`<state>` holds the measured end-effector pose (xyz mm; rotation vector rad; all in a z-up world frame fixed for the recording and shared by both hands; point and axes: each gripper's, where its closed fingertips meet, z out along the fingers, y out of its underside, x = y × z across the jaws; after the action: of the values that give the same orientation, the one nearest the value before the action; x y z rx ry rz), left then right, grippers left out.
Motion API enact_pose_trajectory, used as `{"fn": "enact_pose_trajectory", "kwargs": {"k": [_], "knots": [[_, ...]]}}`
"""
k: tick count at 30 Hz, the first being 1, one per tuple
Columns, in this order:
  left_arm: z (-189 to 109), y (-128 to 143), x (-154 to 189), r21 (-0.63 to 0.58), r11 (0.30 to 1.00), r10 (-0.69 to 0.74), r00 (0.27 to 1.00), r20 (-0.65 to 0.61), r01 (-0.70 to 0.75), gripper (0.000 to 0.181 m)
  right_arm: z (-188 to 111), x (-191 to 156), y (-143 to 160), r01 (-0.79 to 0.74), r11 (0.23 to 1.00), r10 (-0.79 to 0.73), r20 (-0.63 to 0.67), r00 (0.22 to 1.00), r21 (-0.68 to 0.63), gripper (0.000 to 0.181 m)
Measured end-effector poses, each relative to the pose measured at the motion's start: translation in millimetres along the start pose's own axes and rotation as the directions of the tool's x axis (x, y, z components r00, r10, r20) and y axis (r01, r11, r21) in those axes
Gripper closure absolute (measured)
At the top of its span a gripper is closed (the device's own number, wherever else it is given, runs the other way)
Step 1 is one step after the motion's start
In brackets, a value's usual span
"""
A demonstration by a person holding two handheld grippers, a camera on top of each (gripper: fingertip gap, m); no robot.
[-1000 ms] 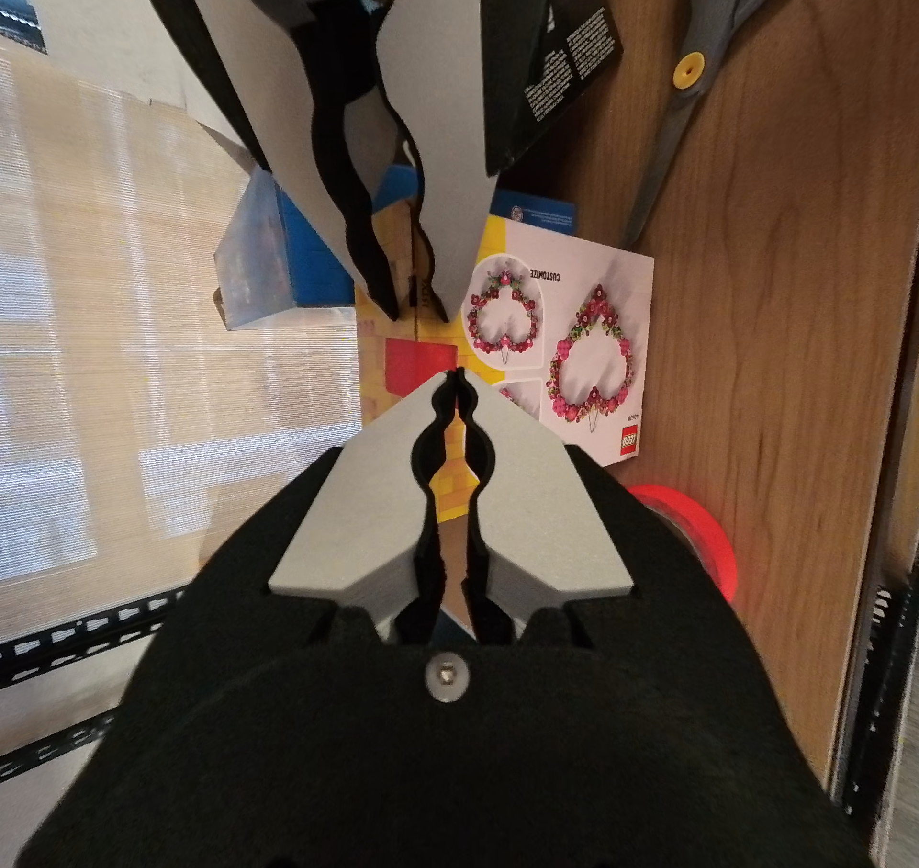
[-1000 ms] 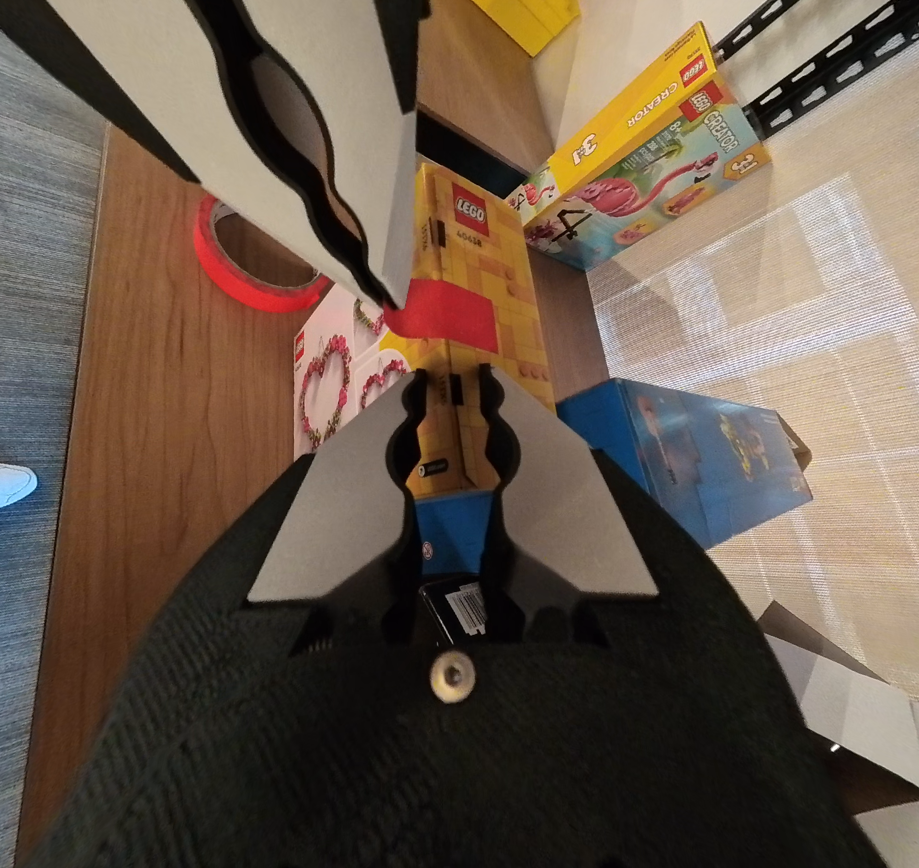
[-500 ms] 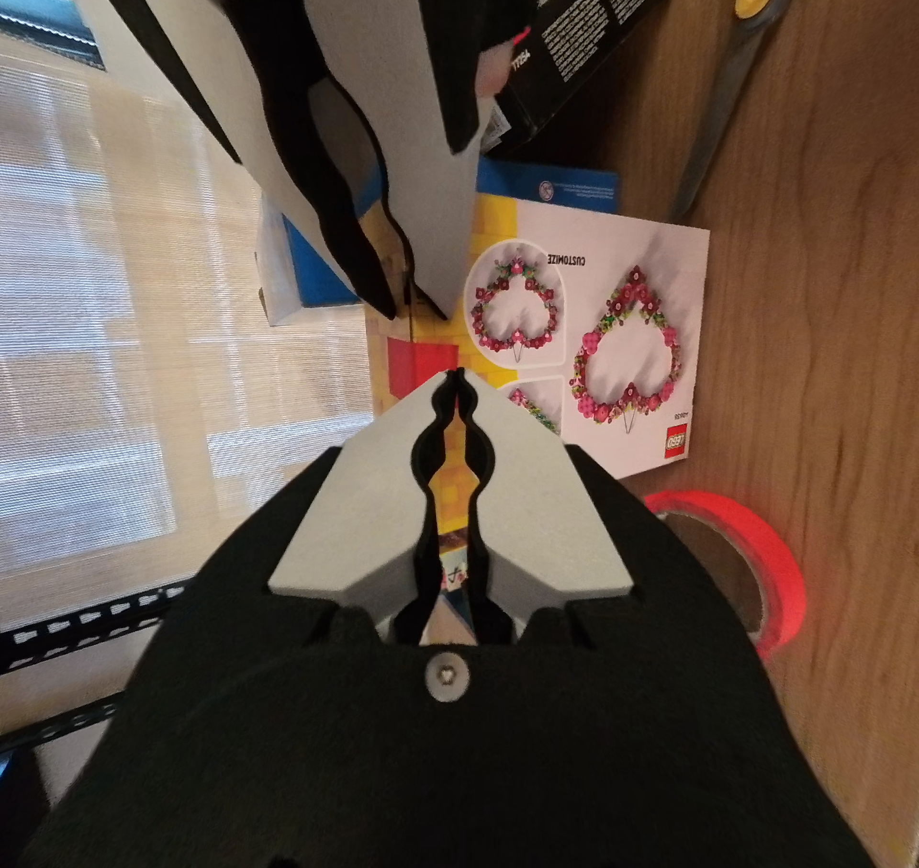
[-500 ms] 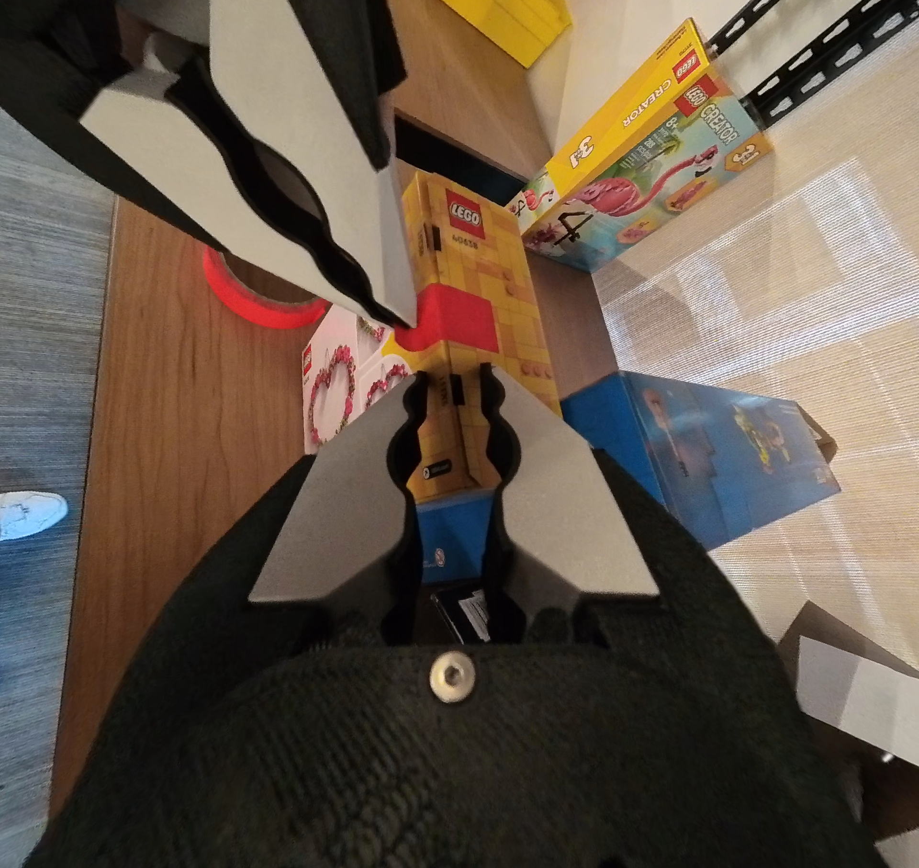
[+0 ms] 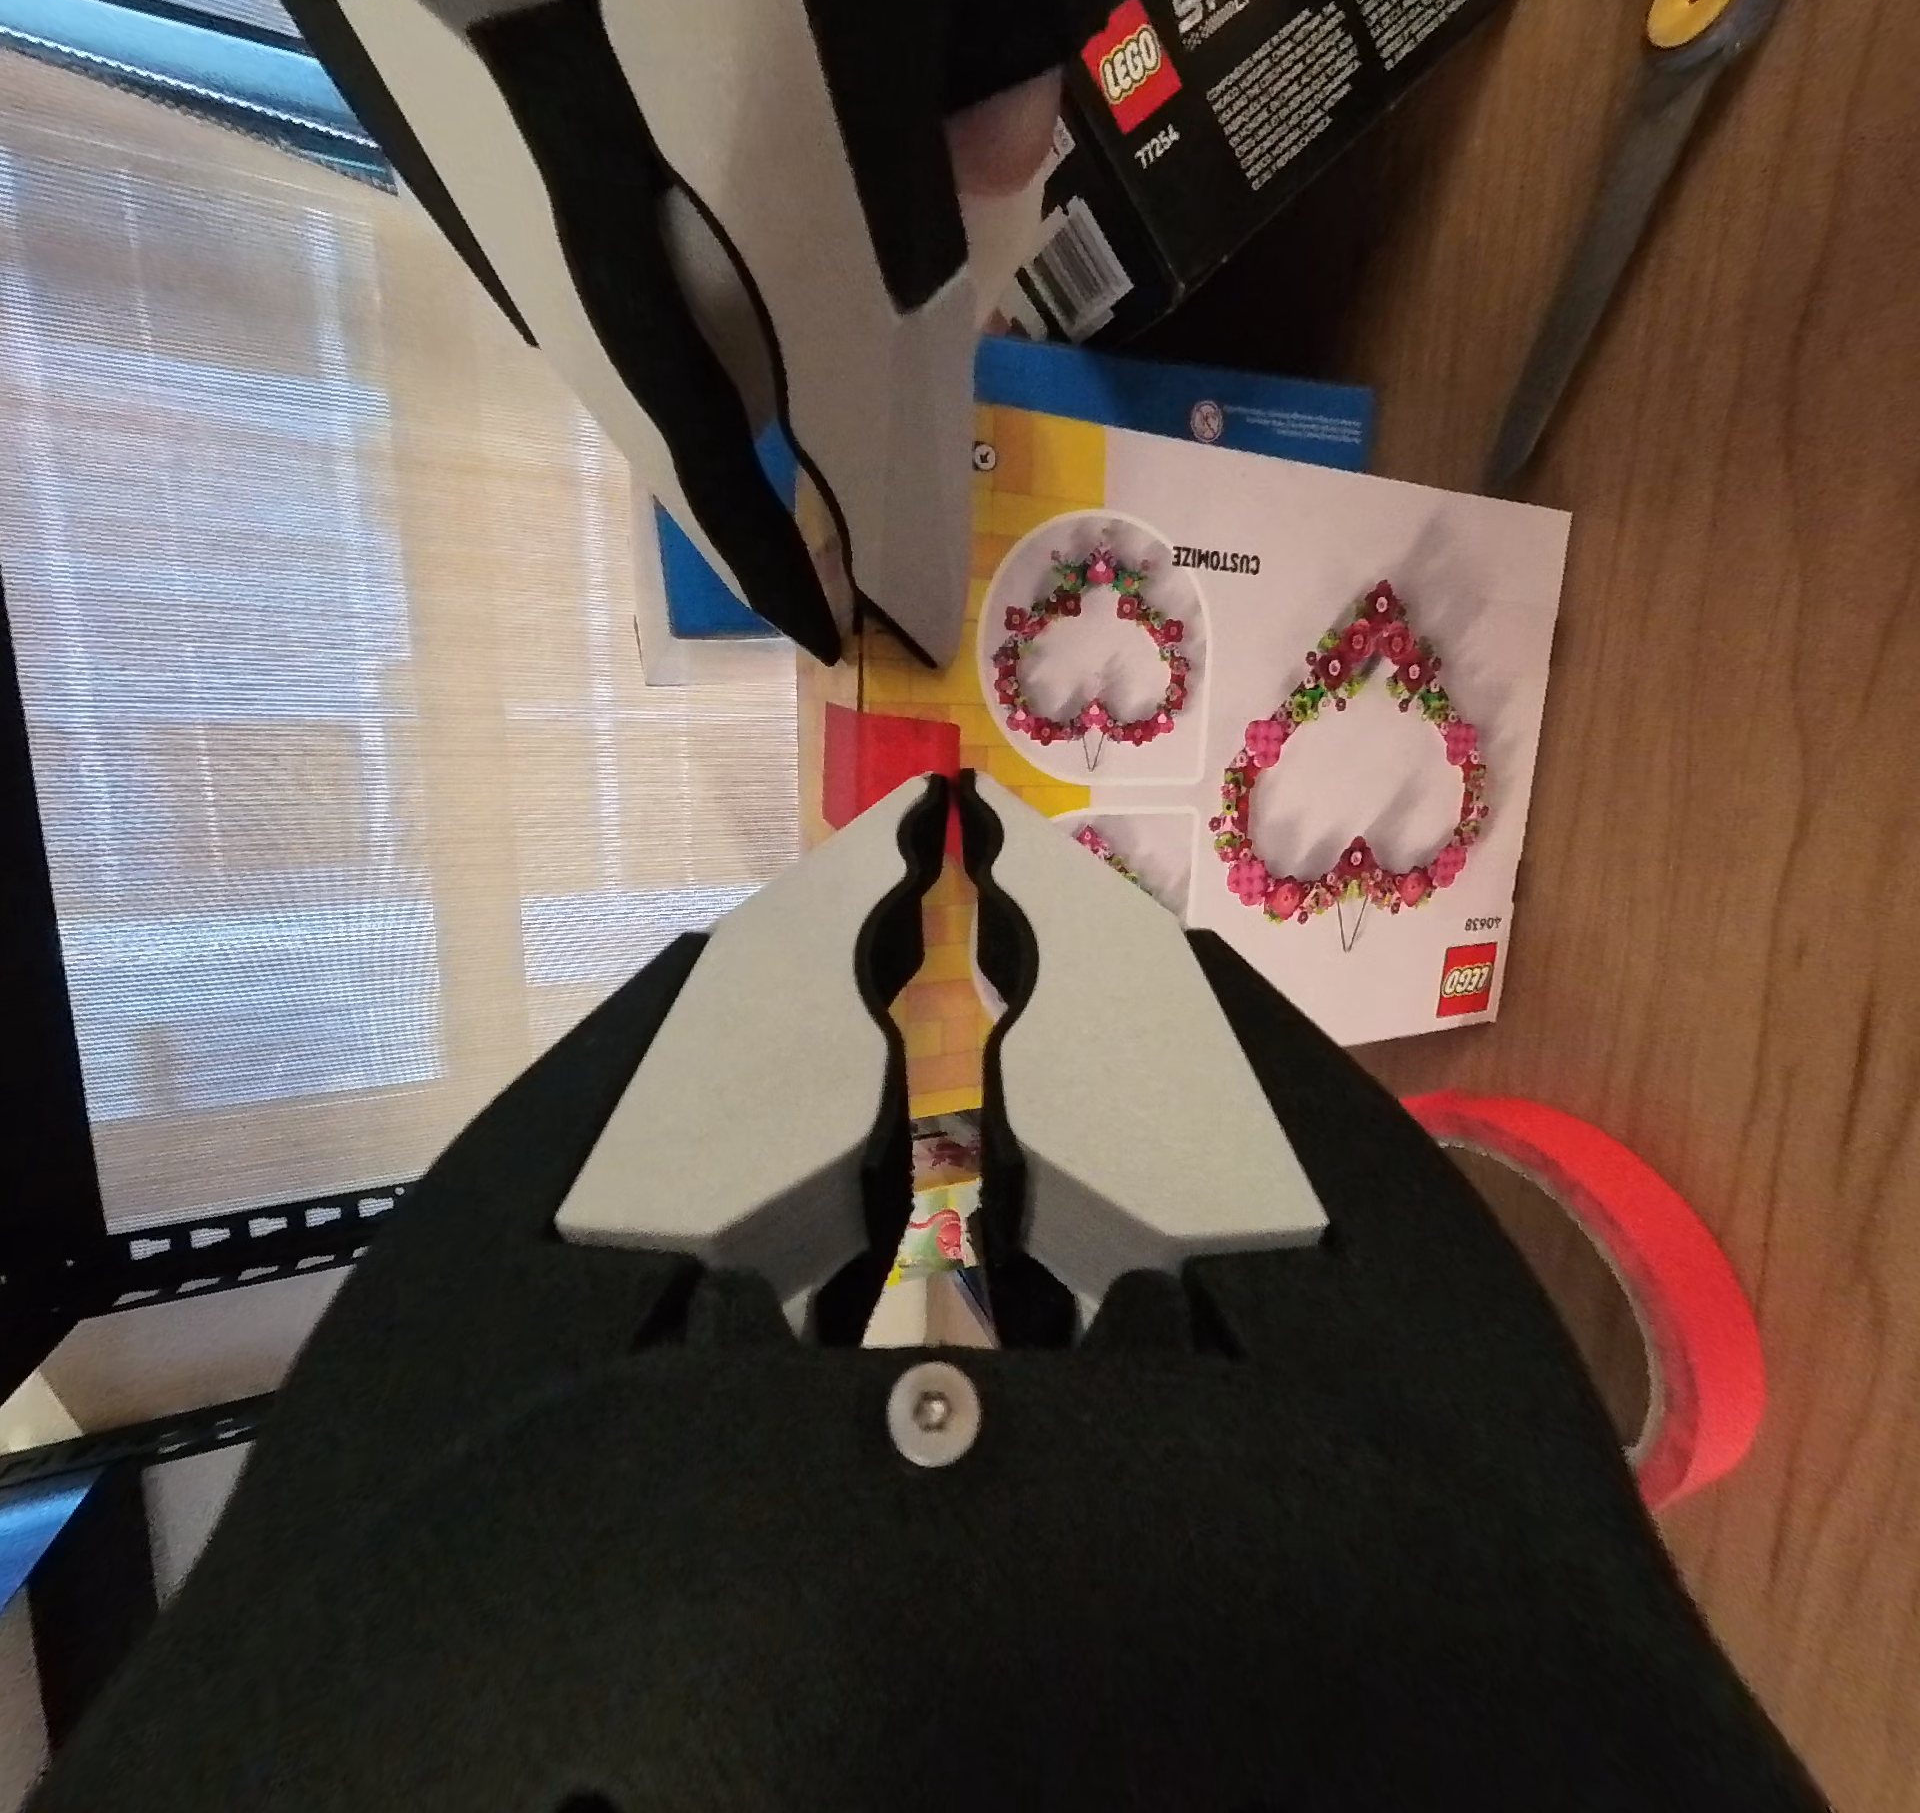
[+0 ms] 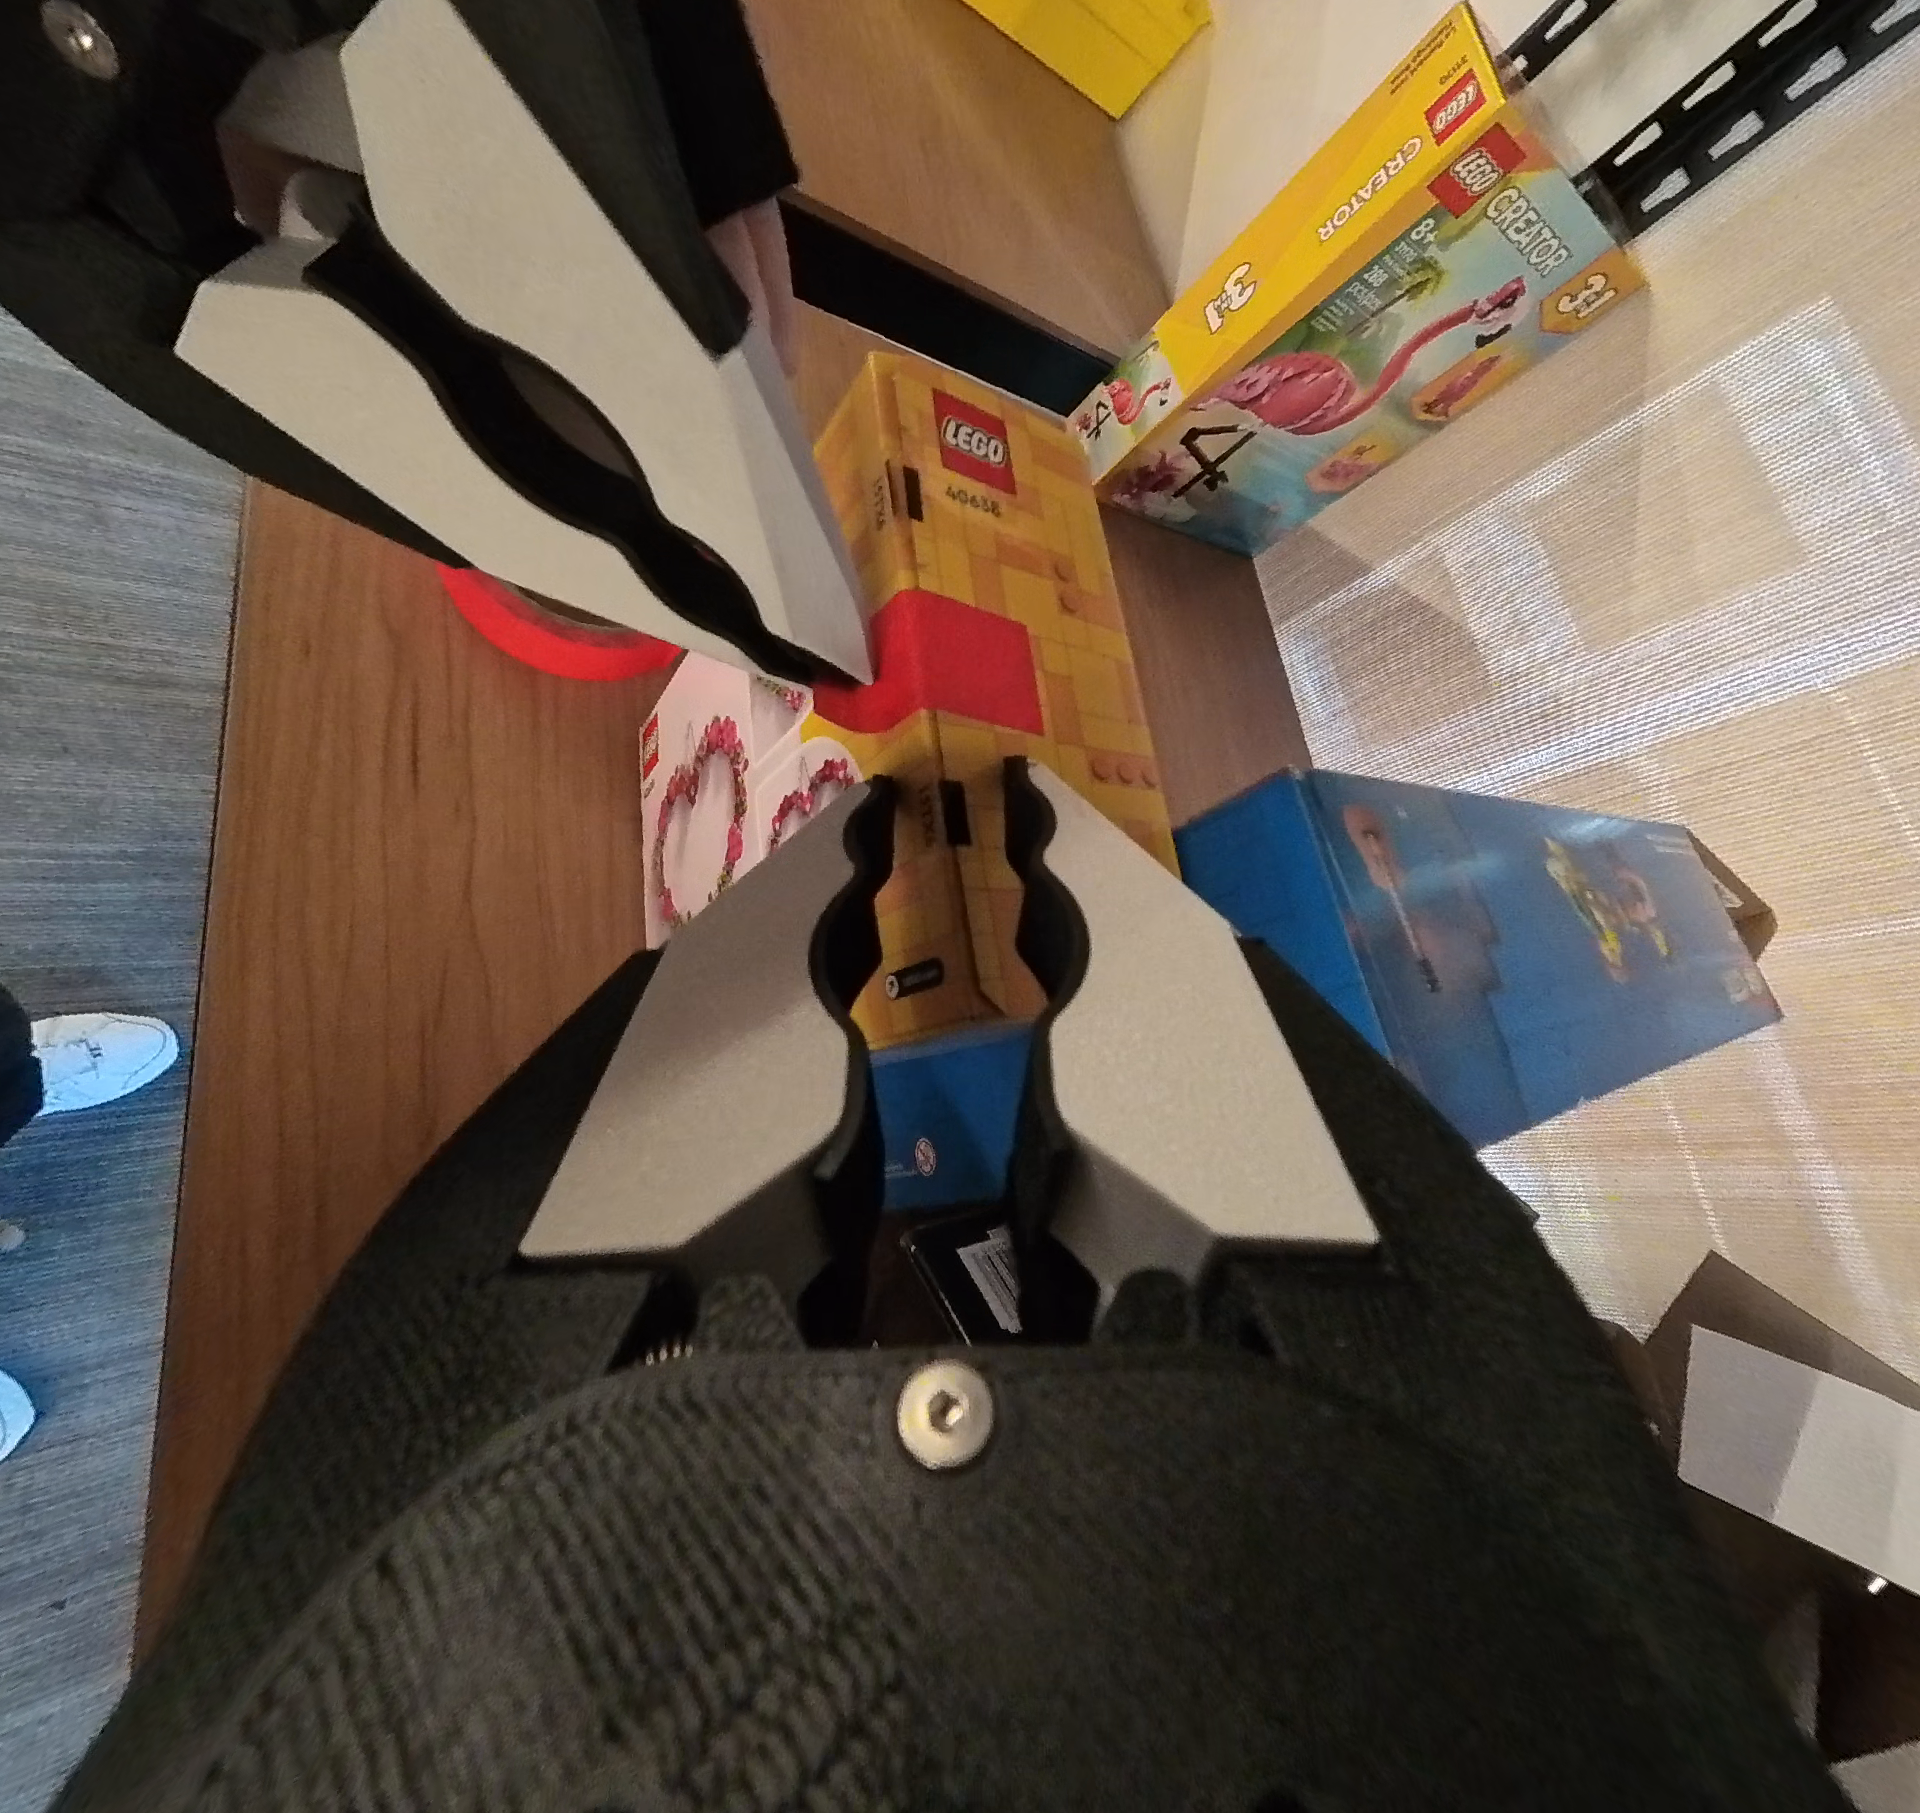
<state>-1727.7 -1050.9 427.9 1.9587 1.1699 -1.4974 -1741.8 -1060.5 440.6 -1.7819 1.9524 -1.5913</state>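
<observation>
At frame centre the left gripper (image 5: 951, 778) has its jaws clenched, tips over the red patch of the yellow box (image 6: 997, 620), seemingly touching it. The right gripper (image 6: 940, 781), jaws released, straddles the box's upper edge on the worktop (image 6: 364, 776); a red tape roll (image 5: 1621, 1275) lies lower right.

left gripper (image 5: 951, 776): grey wedge fingers, wavy black pads, black body, silver screw | right gripper (image 6: 940, 787): same (ribbed black shell) | white shoes (image 6: 99, 1062)

Wooden tabletop (image 5: 1714, 828), grey carpet floor (image 6: 94, 724), sunlit mesh window blind (image 5: 260, 620), black slotted rails (image 6: 1714, 70)
</observation>
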Motion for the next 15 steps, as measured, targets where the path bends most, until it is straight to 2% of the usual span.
{"fn": "enact_pose_trajectory", "kwargs": {"k": [5,10,11,13,15], "knots": [[0.0,-0.1,0.1,0.008,1.0,-0.028,0.999,0.018,0.028,0.181,0.0,0.1,-0.1,0.009,1.0,-0.009,0.0,1.0,-0.007,0.16],[0.6,0.4,0.8,-0.003,1.0,0.003,0.998,0.064,-0.003,0.179,0.2,0.5,-0.1,0.02,1.0,-0.02,0.0,1.0,-0.015,0.16],[0.8,0.1,7.7,-0.002,1.0,0.007,1.0,0.026,-0.007,0.159,0.3,0.7,0.0,0.022,1.0,-0.022,-0.002,1.0,-0.016,0.16],[3.9,-0.1,23.0,-0.003,1.0,-0.015,0.999,-0.044,0.015,0.157,0.6,1.1,0.1,0.022,1.0,-0.022,-0.005,1.0,-0.016,0.16],[5.6,1.1,20.6,0.001,0.999,0.037,0.999,0.011,-0.037,0.161,0.6,1.3,-0.1,0.022,1.0,-0.022,-0.007,1.0,-0.011,0.16]]}}
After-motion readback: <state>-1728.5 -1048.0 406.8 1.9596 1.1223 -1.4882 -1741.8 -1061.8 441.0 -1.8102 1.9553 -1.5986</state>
